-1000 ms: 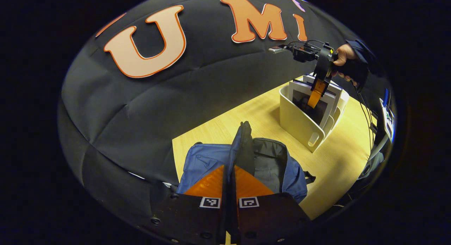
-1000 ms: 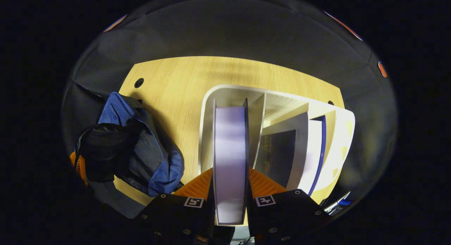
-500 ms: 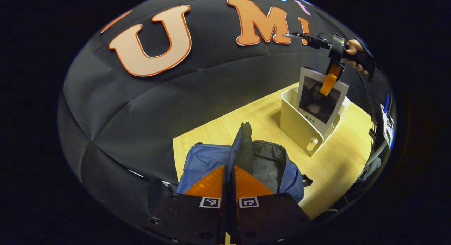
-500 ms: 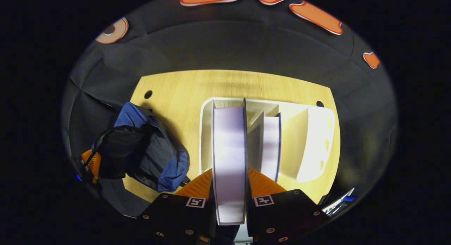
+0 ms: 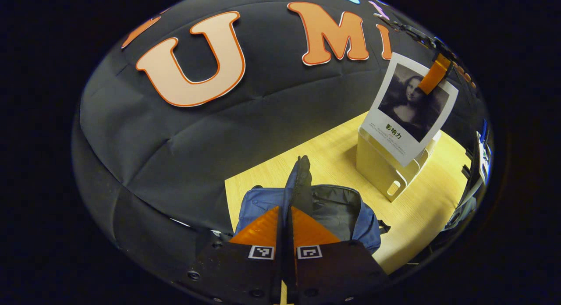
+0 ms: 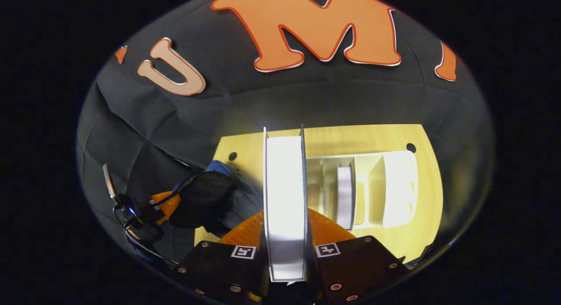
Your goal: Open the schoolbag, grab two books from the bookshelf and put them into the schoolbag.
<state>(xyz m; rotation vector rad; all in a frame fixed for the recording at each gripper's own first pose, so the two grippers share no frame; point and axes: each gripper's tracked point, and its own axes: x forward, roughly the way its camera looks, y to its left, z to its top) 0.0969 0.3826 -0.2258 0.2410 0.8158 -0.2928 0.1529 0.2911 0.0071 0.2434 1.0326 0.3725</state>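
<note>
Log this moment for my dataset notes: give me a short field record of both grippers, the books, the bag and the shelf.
left gripper: shut on the schoolbag's flap, holding it up
right gripper: shut on book, held in the air
book: lifted above the bookshelf
second book: upright in a middle slot
bookshelf: white, on the wooden table
schoolbag: blue, open, no book visible inside

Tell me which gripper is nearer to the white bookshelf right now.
Right. The right gripper hangs above the white bookshelf, clamped on the book lifted out of it. The left gripper is off to the side, pinching the schoolbag flap.
</note>
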